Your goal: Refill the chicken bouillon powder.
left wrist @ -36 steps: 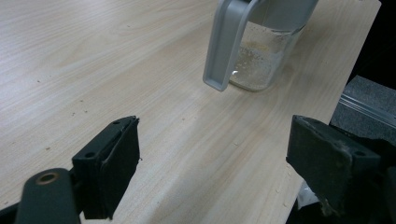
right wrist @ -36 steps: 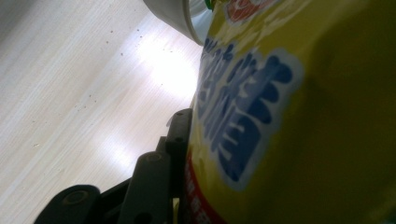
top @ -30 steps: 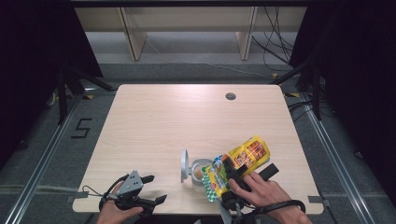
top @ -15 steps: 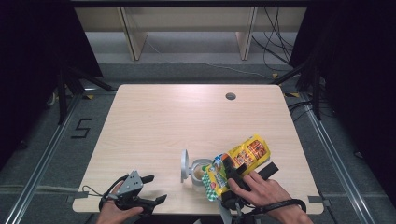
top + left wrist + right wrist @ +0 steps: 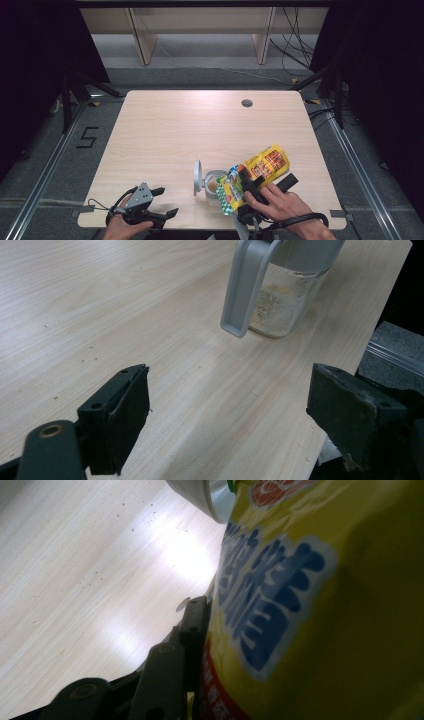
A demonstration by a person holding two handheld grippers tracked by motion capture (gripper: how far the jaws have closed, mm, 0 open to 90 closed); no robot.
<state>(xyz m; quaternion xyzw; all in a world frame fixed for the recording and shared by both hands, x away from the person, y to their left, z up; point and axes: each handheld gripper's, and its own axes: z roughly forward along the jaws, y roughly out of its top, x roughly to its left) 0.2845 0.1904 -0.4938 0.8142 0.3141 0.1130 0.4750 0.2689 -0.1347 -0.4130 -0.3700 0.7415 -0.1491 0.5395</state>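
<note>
The yellow snack bag (image 5: 260, 172) sits clamped in the right hand-held gripper (image 5: 240, 187), tilted with its mouth over the clear jar (image 5: 215, 184) at its nine o'clock. Glossy crinkled foil, blue lettering; the jar has a grey flip lid, pale crumbs inside. At the counter's (image 5: 190, 130) seven o'clock, the left hand-held gripper (image 5: 162, 202) gapes wide, empty.
</note>
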